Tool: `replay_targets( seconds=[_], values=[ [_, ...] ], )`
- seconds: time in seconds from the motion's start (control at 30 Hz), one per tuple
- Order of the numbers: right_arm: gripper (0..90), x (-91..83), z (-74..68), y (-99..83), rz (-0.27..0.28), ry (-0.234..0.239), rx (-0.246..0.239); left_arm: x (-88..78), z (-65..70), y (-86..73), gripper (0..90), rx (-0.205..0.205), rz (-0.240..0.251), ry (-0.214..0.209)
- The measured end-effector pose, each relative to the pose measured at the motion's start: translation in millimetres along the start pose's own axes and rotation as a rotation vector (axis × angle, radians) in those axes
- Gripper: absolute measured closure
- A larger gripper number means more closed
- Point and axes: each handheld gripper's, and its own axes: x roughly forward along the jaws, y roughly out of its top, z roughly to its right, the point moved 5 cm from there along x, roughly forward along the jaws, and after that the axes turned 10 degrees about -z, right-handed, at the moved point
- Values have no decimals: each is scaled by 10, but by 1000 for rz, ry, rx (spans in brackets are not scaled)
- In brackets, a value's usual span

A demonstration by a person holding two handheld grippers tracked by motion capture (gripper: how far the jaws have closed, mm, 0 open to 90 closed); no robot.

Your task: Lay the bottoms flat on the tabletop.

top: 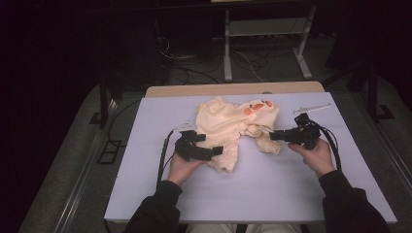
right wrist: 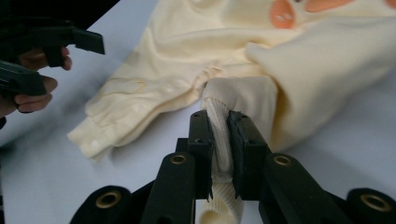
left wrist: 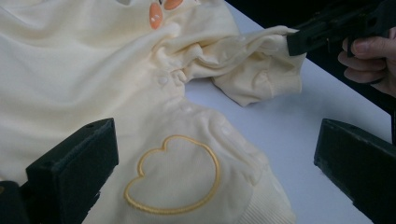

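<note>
**Right gripper view: cuff clamped**

The right tool (right wrist: 219, 154) is clenched on the ribbed cuff of the yellow garment (top: 228, 127), which lies crumpled mid-table (top: 272, 189). The left tool (left wrist: 215, 172) gapes over another leg, apparently untouched.

Left gripper (left wrist: 215, 172) open over yellow garment (left wrist: 93, 79), right gripper (left wrist: 299, 39) pinching cuff

Dark long sleeves (top: 158, 206) cover both forearms. Each black gripper (top: 199, 148) trails a black cable (top: 164, 155). Brass-ringed screw holes (right wrist: 179, 159) mark the jaw arms.
</note>
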Motion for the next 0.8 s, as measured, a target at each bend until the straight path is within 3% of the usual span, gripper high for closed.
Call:
replay_targets(
  seconds=[0.17,0.33,0.57,0.7,0.8],
  values=[
    [785,157,-266,69,-23,46,-39,-28,29,-84,0,16,-29,5],
    [785,371,-415,48,-74,73,-52,-29,118,-179,7,51,-84,-15],
    [784,602,-479,-3,-126,80,-46,0,289,-287,137,110,-131,-78],
    [779,673,-499,-26,-143,80,-40,63,335,-337,198,170,-180,-60],
    [770,686,-493,-39,-147,95,-24,115,345,-366,264,189,-195,-45]
  ],
)
